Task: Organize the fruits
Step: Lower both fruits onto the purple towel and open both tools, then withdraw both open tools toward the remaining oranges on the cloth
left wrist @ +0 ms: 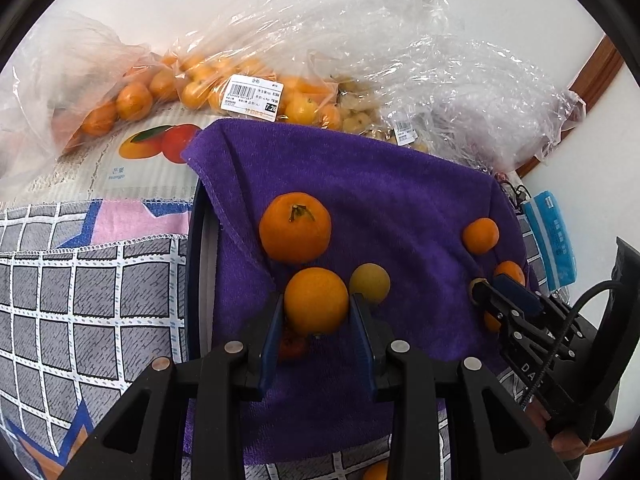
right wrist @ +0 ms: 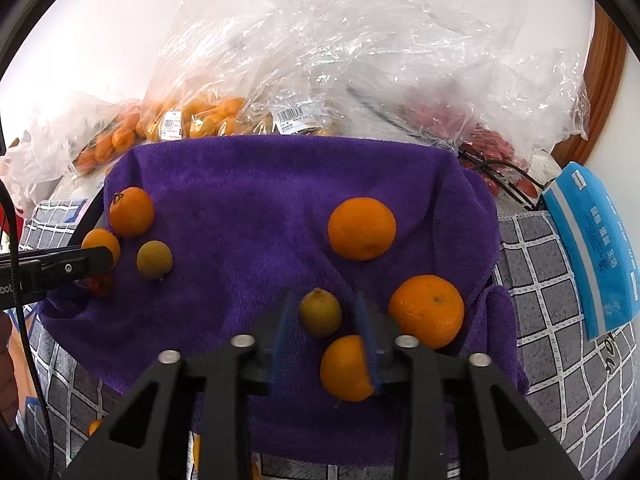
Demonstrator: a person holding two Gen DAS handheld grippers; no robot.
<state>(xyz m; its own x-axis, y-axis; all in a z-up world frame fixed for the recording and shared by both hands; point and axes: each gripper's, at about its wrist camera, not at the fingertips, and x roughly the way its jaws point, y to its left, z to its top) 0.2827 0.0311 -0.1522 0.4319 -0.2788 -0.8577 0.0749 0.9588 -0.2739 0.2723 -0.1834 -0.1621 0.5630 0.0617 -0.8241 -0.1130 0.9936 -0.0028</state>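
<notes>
On the purple towel, our left gripper clamps a small orange at the near left, a stemmed orange just beyond it. Our right gripper, nearer the right-hand fruit, has its fingers apart around a yellowish fruit, pads not pressing. An orange crowds its near right finger, another orange just right.

Left claw clamped on a round orange citrus fruit, blue pads touching both its sides, over the purple terry towel. Just behind it: a bigger stemmed orange and a small yellow-green round fruit. Small red fruit under the claw. Right claw at the towel's right edge, near two small oranges. Clear plastic bags of oranges at the back.
</notes>
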